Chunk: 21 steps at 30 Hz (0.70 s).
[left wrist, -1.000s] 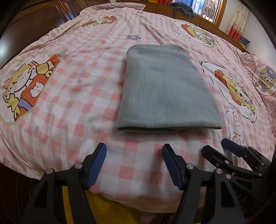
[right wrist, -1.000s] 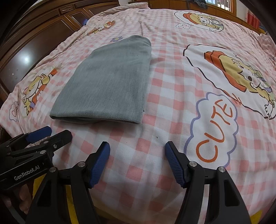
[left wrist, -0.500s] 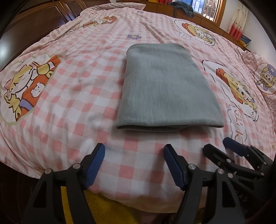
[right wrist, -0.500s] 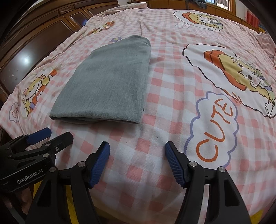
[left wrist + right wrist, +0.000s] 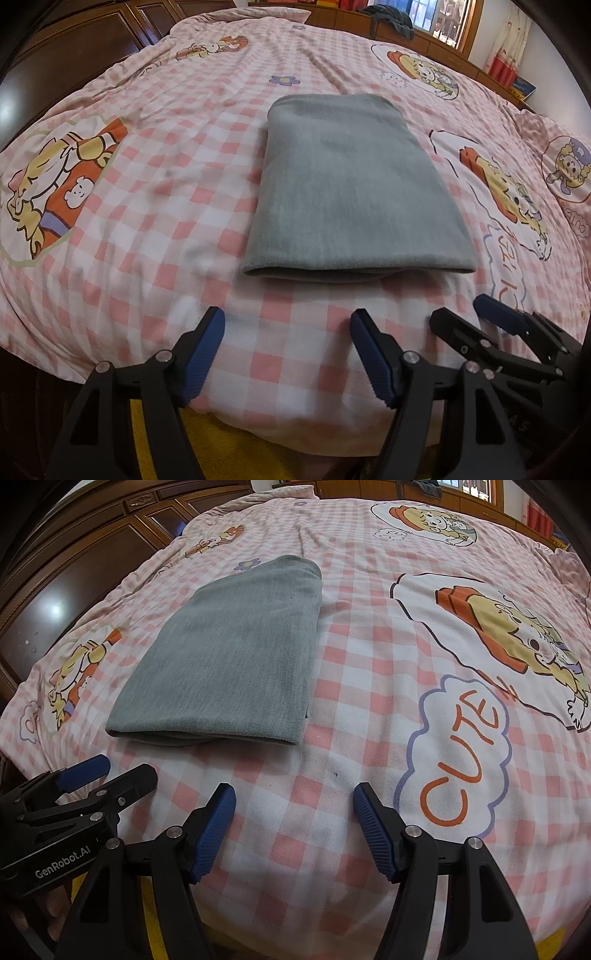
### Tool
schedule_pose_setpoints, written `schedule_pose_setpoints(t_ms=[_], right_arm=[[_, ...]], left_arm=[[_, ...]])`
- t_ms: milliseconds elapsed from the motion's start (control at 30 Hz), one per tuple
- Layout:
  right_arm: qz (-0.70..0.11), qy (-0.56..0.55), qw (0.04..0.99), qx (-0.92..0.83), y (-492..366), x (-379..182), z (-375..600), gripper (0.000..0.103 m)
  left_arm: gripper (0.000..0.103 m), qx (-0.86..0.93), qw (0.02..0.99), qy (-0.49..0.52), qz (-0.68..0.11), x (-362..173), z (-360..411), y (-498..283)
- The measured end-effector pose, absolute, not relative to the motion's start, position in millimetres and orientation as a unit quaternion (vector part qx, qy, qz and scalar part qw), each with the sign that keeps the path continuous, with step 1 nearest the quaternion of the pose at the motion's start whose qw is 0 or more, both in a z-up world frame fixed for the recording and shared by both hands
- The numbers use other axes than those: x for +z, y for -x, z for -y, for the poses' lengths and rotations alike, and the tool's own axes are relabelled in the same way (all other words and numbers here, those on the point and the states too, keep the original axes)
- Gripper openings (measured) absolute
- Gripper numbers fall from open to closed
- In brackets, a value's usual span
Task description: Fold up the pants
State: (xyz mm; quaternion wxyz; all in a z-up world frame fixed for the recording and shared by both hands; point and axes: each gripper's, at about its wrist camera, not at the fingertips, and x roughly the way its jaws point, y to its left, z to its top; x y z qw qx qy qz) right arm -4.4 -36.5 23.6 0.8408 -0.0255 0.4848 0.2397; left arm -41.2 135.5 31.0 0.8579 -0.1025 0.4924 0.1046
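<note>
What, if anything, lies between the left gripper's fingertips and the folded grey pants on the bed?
Nothing but bare pink checked bedspread lies between the open left gripper and the grey pants; the left wrist view shows it plainly.

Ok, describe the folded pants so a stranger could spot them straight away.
Find the bed with its pink checked cartoon sheet. Just beyond the open left gripper lie the pants, a flat folded rectangle. They are the only plain grey thing on it.
</note>
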Motion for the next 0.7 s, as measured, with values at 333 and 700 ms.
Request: schedule_pose_setpoints(t_ms=[333,700], right_arm=[[-0.485,0.025,0.841,0.240,4.2,23.4,36.7,0.068],[-0.485,0.025,0.841,0.240,3.8,23.2,37.7,0.068]], left_arm=[[0.074,0.103,0.858,0.102,-0.493,30.9,-133.6,41.4],[0.074,0.100,0.857,0.100,-0.495,29.9,-130.5,41.9]])
